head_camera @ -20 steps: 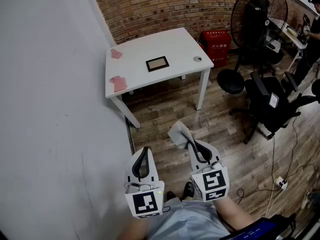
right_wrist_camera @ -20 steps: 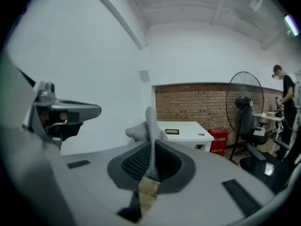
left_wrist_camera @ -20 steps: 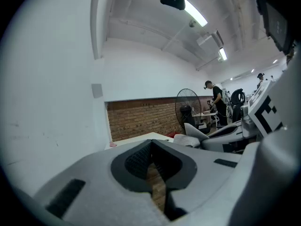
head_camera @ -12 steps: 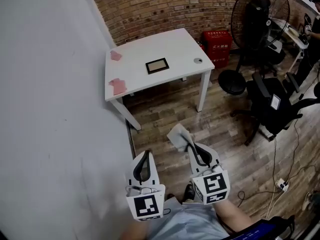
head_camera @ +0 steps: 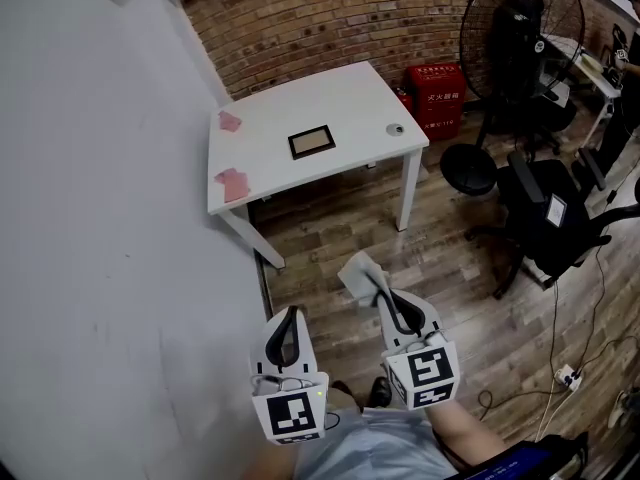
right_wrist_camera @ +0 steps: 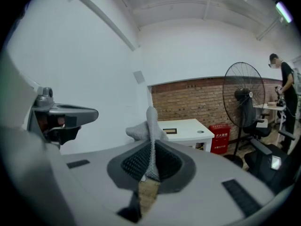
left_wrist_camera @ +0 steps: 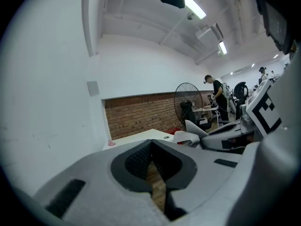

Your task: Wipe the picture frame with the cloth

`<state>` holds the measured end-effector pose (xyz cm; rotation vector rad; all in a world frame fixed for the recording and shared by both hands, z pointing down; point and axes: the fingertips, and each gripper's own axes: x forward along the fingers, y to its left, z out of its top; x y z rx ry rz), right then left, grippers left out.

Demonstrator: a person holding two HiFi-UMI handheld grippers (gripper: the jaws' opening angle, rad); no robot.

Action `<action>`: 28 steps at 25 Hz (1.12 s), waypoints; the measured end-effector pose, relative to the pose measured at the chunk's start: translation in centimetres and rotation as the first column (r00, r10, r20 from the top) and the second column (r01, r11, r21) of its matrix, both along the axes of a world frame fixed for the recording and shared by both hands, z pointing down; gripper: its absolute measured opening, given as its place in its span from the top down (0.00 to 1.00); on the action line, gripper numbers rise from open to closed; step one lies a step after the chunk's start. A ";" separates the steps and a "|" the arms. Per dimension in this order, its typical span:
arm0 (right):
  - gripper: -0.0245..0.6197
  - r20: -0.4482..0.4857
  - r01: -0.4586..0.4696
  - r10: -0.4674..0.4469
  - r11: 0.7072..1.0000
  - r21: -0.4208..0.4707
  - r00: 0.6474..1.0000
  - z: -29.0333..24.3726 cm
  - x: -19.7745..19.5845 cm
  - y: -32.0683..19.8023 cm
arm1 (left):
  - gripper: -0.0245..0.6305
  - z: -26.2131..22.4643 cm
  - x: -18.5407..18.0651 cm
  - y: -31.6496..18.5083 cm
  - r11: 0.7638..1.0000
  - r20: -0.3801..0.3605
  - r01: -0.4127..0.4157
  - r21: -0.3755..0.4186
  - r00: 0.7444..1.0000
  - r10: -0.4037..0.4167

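Note:
A dark picture frame (head_camera: pixel 312 142) lies flat near the middle of a white table (head_camera: pixel 350 98) far ahead of me; in the right gripper view the picture frame (right_wrist_camera: pixel 170 131) shows small on the table. My right gripper (head_camera: pixel 379 291) is shut on a grey cloth (head_camera: pixel 358 271), which sticks up out of the jaws as a crumpled cloth (right_wrist_camera: pixel 147 127). My left gripper (head_camera: pixel 290 315) is shut with nothing in it, held beside the right one over the wooden floor, well short of the table.
Two pink cloths (head_camera: pixel 232 182) lie at the table's left edge, and a small round object (head_camera: pixel 395 129) at its right. A white wall runs along the left. A standing fan (head_camera: pixel 515 38), a red box (head_camera: pixel 438 93) and office chairs (head_camera: pixel 550 218) stand to the right.
The view has shifted slightly; the table sits a little lower and closer in the frame. Both grippers hold the same pose, the cloth still clamped in the right one.

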<state>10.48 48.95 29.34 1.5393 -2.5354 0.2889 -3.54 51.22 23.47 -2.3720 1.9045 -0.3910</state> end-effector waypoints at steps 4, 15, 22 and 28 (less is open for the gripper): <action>0.92 0.007 -0.004 0.004 1.000 -0.008 1.000 0.2 0.5 -1.7 | 0.95 0.1 0.3 -1.6 1.000 0.010 0.002 -0.006 1.000 -0.002; 0.92 -0.039 0.005 -0.007 0.998 -0.065 0.999 2.8 -1.9 -10.3 | 0.95 3.2 -2.5 -10.5 0.997 -0.038 0.017 -0.072 0.999 -0.019; 0.92 -0.055 -0.011 0.005 0.995 -0.104 0.998 4.4 -5.1 -19.1 | 0.95 4.4 -5.4 -19.8 0.995 -0.049 -0.013 -0.104 0.999 0.008; 0.92 -0.060 -0.014 0.008 0.996 -0.090 0.998 3.6 -7.8 -27.0 | 0.95 3.7 -7.6 -27.7 0.996 -0.054 -0.031 -0.079 0.998 0.026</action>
